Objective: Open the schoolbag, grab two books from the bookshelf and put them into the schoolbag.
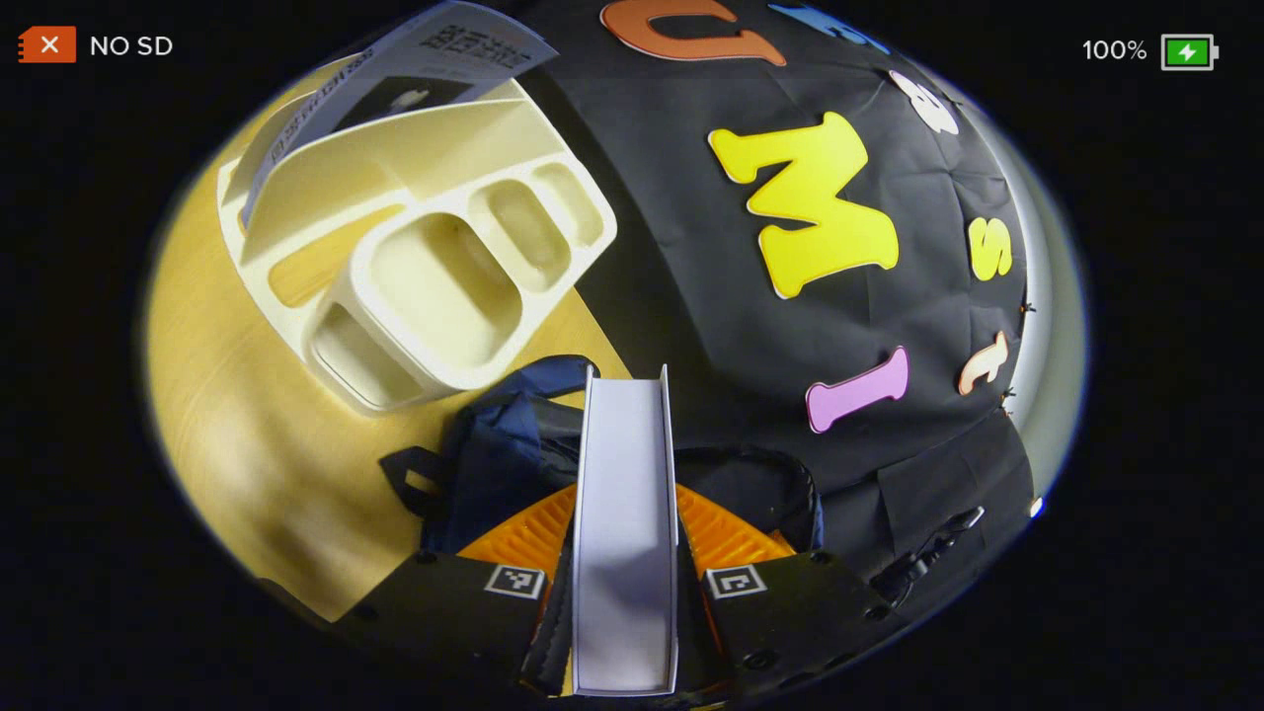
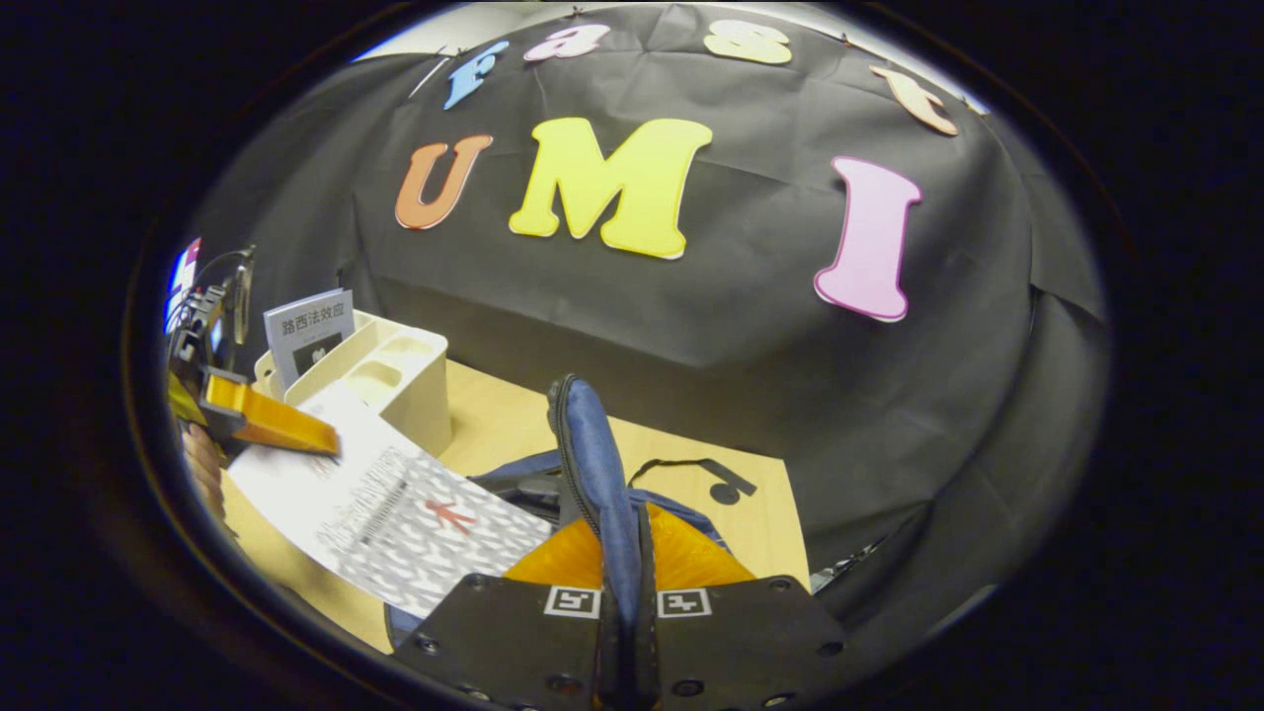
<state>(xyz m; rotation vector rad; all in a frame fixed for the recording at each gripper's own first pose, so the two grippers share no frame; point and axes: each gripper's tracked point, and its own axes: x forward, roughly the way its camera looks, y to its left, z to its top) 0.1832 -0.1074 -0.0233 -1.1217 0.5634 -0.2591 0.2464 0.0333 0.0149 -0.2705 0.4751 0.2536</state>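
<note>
Left gripper view puts the book point(image 1: 626, 533) dead centre, a thin paperback seen edge-on with its pages running up between the 2 fingers of the left gripper point(image 1: 626, 592); the jaws are closed narrow onto it, 1 finger pressing each cover, so the book stands upright in the grip just above the dark blue schoolbag point(image 1: 504, 454). Right gripper view shows the same book point(image 2: 395, 513) from the side, its patterned cover tilted over the schoolbag point(image 2: 592, 474) with the left gripper point(image 2: 296, 430) clamped on its far edge; the right gripper point(image 2: 624, 602) is shut tight on a fold of the bag's blue fabric, lifting the rim so the mouth stays open.

Judging by its thinness, the book is light and somewhat flexible; the glossy cover may slip, so a hold near the spine, where it is stiffest, seems safest. The bag is soft cloth and will sag or close if the rim is let go, so it probably needs holding until the book is in.

Beyond the bag, the cream bookshelf point(image 1: 415, 267) sits on the wooden table point(image 1: 227, 434) near the bag, with 1 more book point(image 1: 395, 89) leaning in its rear slot; that book point(image 2: 311, 331) stands upright in the bookshelf point(image 2: 395, 380) in the right gripper view. I judge that 1 book is about to go in and the other is yet to be fetched.
</note>
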